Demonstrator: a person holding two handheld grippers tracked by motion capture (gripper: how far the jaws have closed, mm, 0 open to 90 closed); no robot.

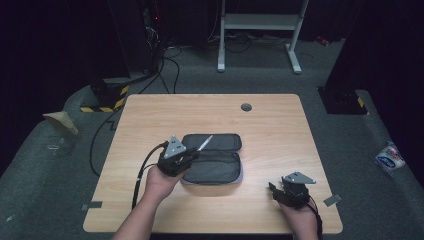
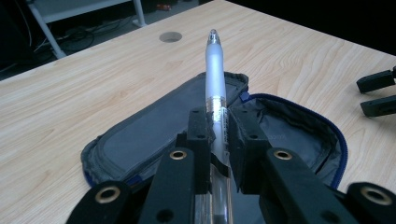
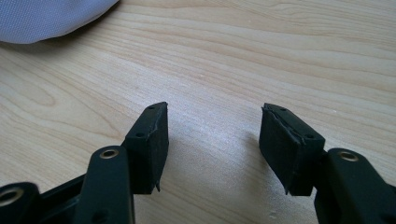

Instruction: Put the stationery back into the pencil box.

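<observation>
A dark grey pencil case [image 1: 214, 157] lies unzipped and spread flat in the middle of the wooden table [image 1: 150, 120]; in the left gripper view its blue-edged inside [image 2: 289, 126] shows beneath the jaws. My left gripper [image 1: 192, 155] hovers over the case's left end, shut on a translucent white pen [image 2: 215, 79] that sticks out forward past the jaws, tip up [image 1: 205, 142]. My right gripper [image 1: 272, 189] rests low at the table's front right, jaws open with bare wood between them [image 3: 212, 140]. Its jaw tips also appear at the right edge of the left gripper view.
A round cable hole [image 1: 246, 107] sits near the table's far edge. A pale corner of the case [image 3: 51, 18] lies at the top left of the right gripper view. Beyond the table are cables, a white stand [image 1: 260, 22] and dark floor.
</observation>
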